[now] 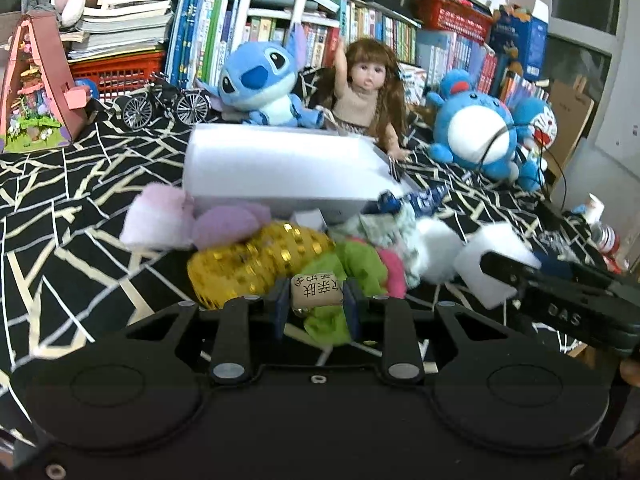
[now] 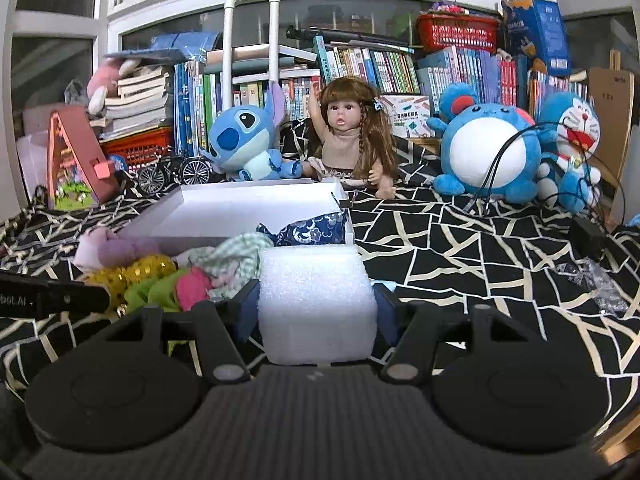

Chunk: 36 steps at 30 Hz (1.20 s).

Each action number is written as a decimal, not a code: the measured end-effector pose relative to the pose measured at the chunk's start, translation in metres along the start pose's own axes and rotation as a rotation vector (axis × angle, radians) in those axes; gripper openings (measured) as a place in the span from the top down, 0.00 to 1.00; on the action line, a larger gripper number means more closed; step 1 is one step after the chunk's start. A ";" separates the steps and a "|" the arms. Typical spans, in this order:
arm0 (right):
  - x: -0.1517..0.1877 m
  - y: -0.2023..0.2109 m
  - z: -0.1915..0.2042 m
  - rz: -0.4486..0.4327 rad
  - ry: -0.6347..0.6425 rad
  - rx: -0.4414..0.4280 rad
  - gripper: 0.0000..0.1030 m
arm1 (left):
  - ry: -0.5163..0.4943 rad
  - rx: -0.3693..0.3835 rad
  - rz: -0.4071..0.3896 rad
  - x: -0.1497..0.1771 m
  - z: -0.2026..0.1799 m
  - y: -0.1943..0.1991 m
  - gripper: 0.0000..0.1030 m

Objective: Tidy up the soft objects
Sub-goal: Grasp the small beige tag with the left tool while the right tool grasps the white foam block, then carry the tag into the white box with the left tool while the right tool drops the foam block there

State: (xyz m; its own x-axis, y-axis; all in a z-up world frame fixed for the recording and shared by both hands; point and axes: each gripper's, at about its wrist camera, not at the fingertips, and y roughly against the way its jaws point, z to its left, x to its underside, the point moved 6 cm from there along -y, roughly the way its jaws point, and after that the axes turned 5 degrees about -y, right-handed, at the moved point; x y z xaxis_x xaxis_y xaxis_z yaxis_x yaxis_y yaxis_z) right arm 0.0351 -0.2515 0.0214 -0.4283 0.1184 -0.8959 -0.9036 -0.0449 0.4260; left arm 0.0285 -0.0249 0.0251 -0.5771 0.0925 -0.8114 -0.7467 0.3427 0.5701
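My left gripper [image 1: 317, 299] is shut on a small tan cork-like roll with printed characters [image 1: 316, 290], over a green cloth [image 1: 352, 264]. Around it lie a gold sequin pouch [image 1: 256, 264], pink and purple plush pieces [image 1: 188, 220], a patterned cloth and a white fluffy ball [image 1: 434, 252]. My right gripper [image 2: 318, 308] is shut on a white foam block [image 2: 316, 304], which also shows in the left wrist view [image 1: 496, 260]. A white open box [image 2: 240, 210] stands behind the pile, with a blue patterned cloth [image 2: 312, 230] at its front right corner.
Stitch plush [image 2: 248, 140], a doll [image 2: 352, 136], a round blue plush [image 2: 488, 152] and Doraemon [image 2: 572, 136] sit at the back before bookshelves. A model bicycle [image 2: 172, 174] and a pink toy house [image 2: 76, 164] stand at the left. Cables [image 2: 496, 160] and a plastic wrapper [image 2: 600, 280] lie at the right.
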 end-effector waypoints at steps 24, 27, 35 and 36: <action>-0.091 -0.045 0.018 0.065 -0.044 -0.126 0.39 | 0.089 0.006 0.009 -0.103 0.052 -0.053 0.74; -0.101 -0.062 0.022 0.104 -0.054 -0.144 0.39 | 0.120 0.009 0.028 -0.115 0.061 -0.069 0.74; -0.121 -0.111 0.029 0.180 -0.069 -0.145 0.39 | 0.199 -0.001 0.080 -0.134 0.078 -0.124 0.74; -0.123 -0.118 0.030 0.188 -0.071 -0.138 0.39 | 0.201 -0.007 0.085 -0.135 0.078 -0.131 0.74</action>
State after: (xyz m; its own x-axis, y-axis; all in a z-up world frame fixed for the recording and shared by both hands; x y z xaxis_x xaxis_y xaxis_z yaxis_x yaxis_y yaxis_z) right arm 0.1943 -0.2309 0.0851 -0.5917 0.1642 -0.7892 -0.8029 -0.2074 0.5589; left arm 0.2303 -0.0091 0.0501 -0.6921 -0.0673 -0.7186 -0.6942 0.3347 0.6372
